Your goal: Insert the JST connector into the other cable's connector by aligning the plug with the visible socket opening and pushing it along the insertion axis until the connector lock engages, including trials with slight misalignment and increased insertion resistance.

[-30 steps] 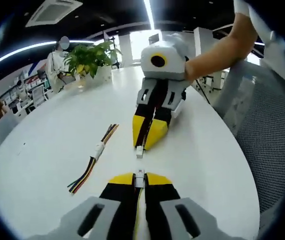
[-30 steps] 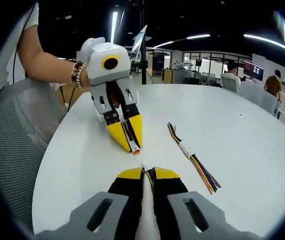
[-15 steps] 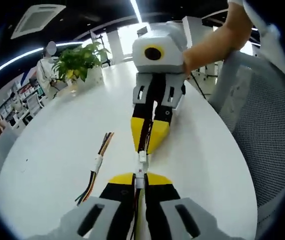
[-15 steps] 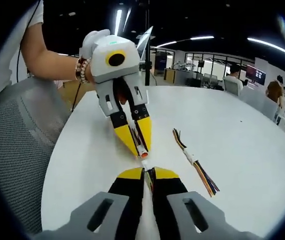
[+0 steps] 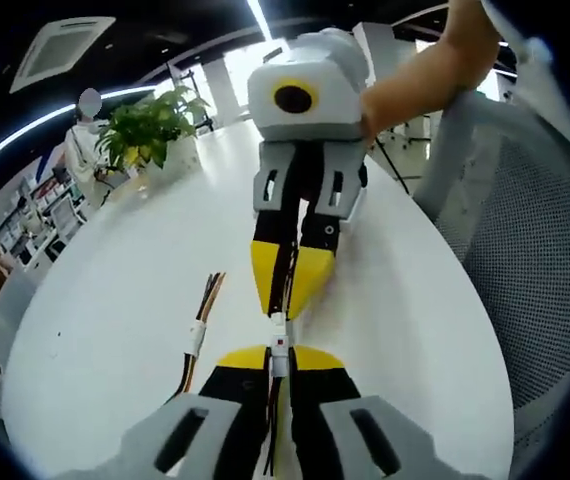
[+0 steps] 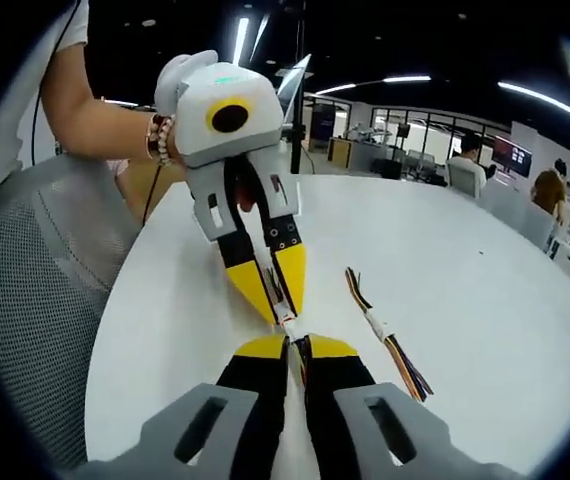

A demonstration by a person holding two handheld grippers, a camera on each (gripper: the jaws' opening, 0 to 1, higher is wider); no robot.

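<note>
Now the two white connector ends meet nose to nose above the table [image 5: 115, 300], where half a second ago a small gap showed between them and a second ago they were clearly apart. The left tongs [image 5: 278, 352] are closed tight on a white connector [image 5: 278, 347] with its wires running back between the jaws; just beyond it, the right tongs [image 5: 285, 310] are likewise clamped on the mating connector [image 5: 277, 324], tip touching tip. From the right gripper view the same contact shows at the left tongs' tip [image 6: 282, 316], though the right tongs' own plug is too small there to make out. Whether the lock has caught cannot be told; probably insertion has only begun and a straight push remains. Left of the joined tips, a spare cable [image 5: 196, 335] lies on the table, well apart.
</note>
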